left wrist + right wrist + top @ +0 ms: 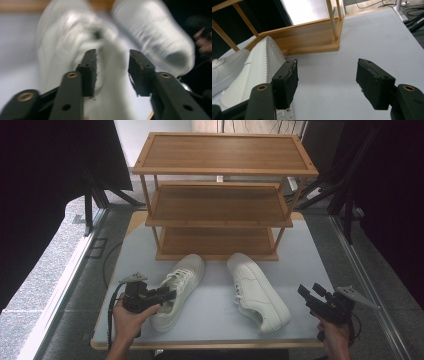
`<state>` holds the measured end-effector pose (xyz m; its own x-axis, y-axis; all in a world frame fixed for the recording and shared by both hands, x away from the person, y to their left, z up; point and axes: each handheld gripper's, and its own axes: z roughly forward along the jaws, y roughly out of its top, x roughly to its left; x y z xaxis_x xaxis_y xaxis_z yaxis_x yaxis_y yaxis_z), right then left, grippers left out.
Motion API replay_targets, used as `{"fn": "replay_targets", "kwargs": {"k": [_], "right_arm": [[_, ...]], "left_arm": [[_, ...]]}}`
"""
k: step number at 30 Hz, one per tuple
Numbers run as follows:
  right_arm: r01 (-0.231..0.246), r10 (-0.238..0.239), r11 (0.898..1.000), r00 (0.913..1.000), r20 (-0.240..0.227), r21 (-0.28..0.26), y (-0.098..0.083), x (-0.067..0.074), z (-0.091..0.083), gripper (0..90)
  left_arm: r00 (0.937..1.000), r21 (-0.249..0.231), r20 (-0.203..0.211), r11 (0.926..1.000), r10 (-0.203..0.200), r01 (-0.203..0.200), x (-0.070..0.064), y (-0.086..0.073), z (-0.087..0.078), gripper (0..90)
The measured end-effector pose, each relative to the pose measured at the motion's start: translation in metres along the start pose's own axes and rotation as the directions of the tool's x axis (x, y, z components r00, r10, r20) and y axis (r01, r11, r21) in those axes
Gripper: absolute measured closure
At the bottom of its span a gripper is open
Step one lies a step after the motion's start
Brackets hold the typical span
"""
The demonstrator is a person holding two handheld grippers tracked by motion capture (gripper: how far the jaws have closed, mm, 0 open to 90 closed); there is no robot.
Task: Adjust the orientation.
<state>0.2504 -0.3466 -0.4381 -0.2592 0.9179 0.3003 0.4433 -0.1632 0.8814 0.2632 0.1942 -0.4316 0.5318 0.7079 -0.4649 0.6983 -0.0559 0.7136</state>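
the left hand-held gripper (167, 294), jaws spread, is seemingly straddling the left shoe (179, 287) heel collar; it is needing a deeper bite.

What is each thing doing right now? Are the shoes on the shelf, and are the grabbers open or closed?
Left shoe: flat on the table, not on the shelf, laces tied.
Right shoe: flat on the table, not on the shelf.
Wooden rack: upright, all three shelves bare.
Left gripper: open, jaws on either side of the left shoe's heel end, contact unclear.
Right gripper: open, holding nothing, beside the right shoe.
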Motion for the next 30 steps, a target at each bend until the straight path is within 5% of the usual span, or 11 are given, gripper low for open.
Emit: {"fn": "replay_targets", "kwargs": {"k": [1, 3, 7, 9, 18, 28, 30], "right_arm": [[0.006, -0.006, 1.000, 1.0000, -0.001, -0.003, 0.000, 0.002, 0.000, 33.7], [0.021, -0.021, 1.000, 0.9997, -0.010, -0.016, 0.001, 0.006, 0.001, 33.9], [0.069, -0.070, 0.997, 0.9973, -0.025, -0.016, 0.000, 0.018, 0.002, 34.3], [0.084, -0.085, 0.996, 0.9957, -0.036, -0.018, -0.001, 0.024, 0.003, 34.4], [0.169, -0.167, 0.986, 0.9829, -0.077, 0.012, -0.006, 0.048, 0.012, 34.5], [0.283, -0.274, 0.958, 0.9514, -0.142, 0.049, -0.014, 0.077, 0.011, 35.0], [0.333, -0.317, 0.940, 0.9323, -0.175, 0.070, -0.020, 0.089, 0.015, 41.4]], "left_arm": [[0.9992, -0.062, 0.034, 0.9979, 0.019, -0.017, -0.008, 0.004, 0.000, 55.4], [0.9977, -0.089, 0.034, 0.9945, 0.059, -0.055, -0.016, 0.005, 0.001, 52.4], [0.9906, -0.153, -0.073, 0.9803, 0.115, -0.125, -0.020, -0.002, 0.004, 49.8], [0.9902, -0.132, -0.078, 0.9832, 0.116, -0.125, -0.017, -0.002, 0.003, 44.7], [0.9925, -0.183, -0.066, 0.9766, 0.103, -0.114, -0.013, -0.003, -0.014, 41.7], [0.9952, -0.136, -0.012, 0.9858, 0.097, -0.098, -0.019, -0.001, -0.003, 40.9], [0.9949, -0.128, -0.016, 0.9867, 0.099, -0.101, -0.019, -0.001, 0.000, 40.9]]}}
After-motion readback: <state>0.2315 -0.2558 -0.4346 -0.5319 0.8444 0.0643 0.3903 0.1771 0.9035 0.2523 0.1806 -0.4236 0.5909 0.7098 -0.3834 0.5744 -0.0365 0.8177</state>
